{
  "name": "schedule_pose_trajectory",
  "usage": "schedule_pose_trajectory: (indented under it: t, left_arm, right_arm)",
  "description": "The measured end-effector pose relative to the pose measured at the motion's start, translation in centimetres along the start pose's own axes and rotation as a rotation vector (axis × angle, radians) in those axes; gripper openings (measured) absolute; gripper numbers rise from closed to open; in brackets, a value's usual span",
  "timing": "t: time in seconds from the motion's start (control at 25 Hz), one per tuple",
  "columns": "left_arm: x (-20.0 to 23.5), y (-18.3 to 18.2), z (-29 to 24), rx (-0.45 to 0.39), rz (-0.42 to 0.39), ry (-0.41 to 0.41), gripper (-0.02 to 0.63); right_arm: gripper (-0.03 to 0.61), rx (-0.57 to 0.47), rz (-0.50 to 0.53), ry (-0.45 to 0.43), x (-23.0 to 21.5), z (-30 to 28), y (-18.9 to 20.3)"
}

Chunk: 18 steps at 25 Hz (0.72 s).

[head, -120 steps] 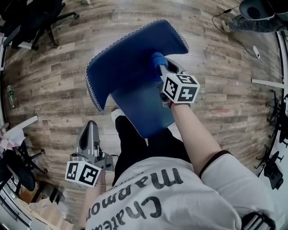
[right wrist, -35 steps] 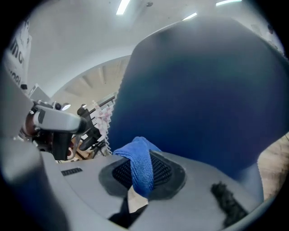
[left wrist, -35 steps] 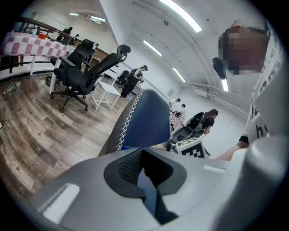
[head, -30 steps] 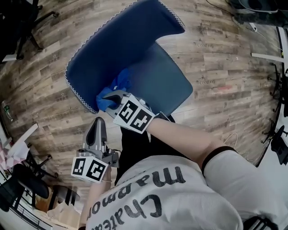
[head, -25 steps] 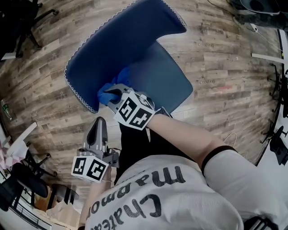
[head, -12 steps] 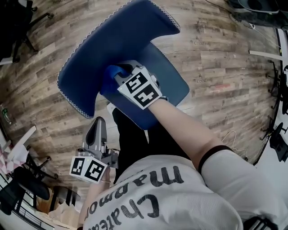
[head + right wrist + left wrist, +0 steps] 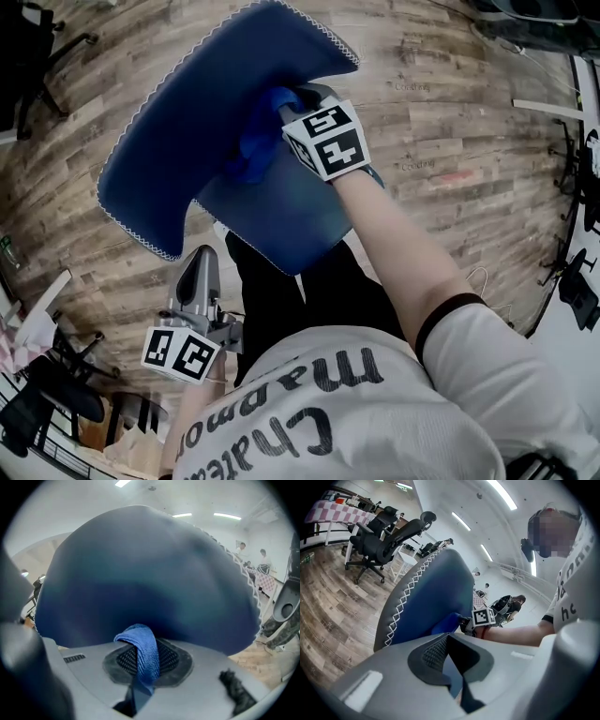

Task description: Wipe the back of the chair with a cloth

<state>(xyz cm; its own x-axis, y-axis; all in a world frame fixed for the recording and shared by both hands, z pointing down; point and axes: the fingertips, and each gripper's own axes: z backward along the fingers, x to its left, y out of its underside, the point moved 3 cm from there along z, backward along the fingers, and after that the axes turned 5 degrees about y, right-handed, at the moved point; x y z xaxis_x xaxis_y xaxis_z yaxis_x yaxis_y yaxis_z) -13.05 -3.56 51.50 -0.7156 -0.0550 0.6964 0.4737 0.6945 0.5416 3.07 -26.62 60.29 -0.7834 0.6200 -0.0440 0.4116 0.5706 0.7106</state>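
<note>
A wood-plank floor point(image 7: 450, 112) lies under the blue chair point(image 7: 178, 131). The right tool point(image 7: 296, 97) pinches the cloth point(image 7: 253, 145) against the chair's back. The left tool point(image 7: 194, 278) hangs apart from the chair, jaws together and empty. Wiping looks under way, but I can't judge how much is left.

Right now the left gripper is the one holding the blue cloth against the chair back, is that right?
No: the right gripper holds it. The right gripper view shows the blue cloth pinched between its jaws, against the chair back. The left gripper hangs low beside the person with nothing in it, off the chair.
</note>
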Motion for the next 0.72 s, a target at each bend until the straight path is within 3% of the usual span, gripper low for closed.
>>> schedule_pose_trajectory:
  t: [0.16,0.44,0.56,0.72]
  left_arm:
    - [-0.3,-0.2,-0.6,-0.004,-0.011,-0.001,0.003]
    - [0.2,0.5,-0.7,-0.002,0.001,-0.012,0.003]
    - [0.0,0.7,-0.4,-0.01,0.008,-0.004,0.003]
    - [0.3,1.3,0.1,-0.014,0.013,-0.005,0.003]
  right_arm:
    - [0.049,-0.001,0.025,0.017,-1.8,0.5,0.1]
    - [0.049,-0.049,-0.111,0.22,-7.4,3.3,0.7]
    - [0.049,-0.067,-0.119,0.277,-8.2,4.5,0.8]
    - [0.049,-0.071,-0.209,0.351,-7.4,4.6,2.0]
